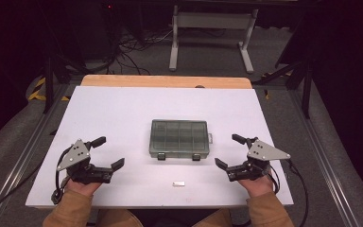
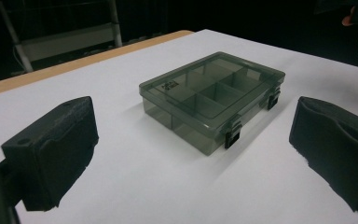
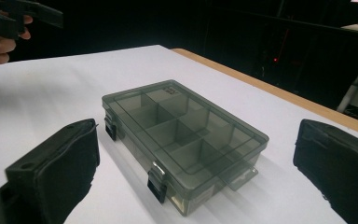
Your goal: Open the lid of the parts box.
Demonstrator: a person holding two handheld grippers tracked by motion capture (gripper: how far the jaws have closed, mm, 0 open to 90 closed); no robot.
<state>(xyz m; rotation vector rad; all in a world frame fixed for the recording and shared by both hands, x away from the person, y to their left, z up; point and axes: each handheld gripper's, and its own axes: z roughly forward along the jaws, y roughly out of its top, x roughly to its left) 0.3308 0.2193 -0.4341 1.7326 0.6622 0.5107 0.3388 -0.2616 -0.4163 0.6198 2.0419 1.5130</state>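
Black jaws of the left gripper (image 1: 105, 152) are being held wide apart above the white tabletop (image 1: 123, 109), gripping nothing; the right gripper (image 1: 230, 151) is being held likewise, its jaws spread and empty. Between them, well apart from each, a smoky-grey compartment box (image 1: 179, 138) is lying flat on the table, lid shut, its two black latches (image 1: 178, 157) facing the person. Nearer the front edge, a small pale strip (image 1: 178, 183) is lying.

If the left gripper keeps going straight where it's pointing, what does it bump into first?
Most likely the smoky grey compartment box. The left gripper is open and aimed at the box's left front part, with bare white table in between.
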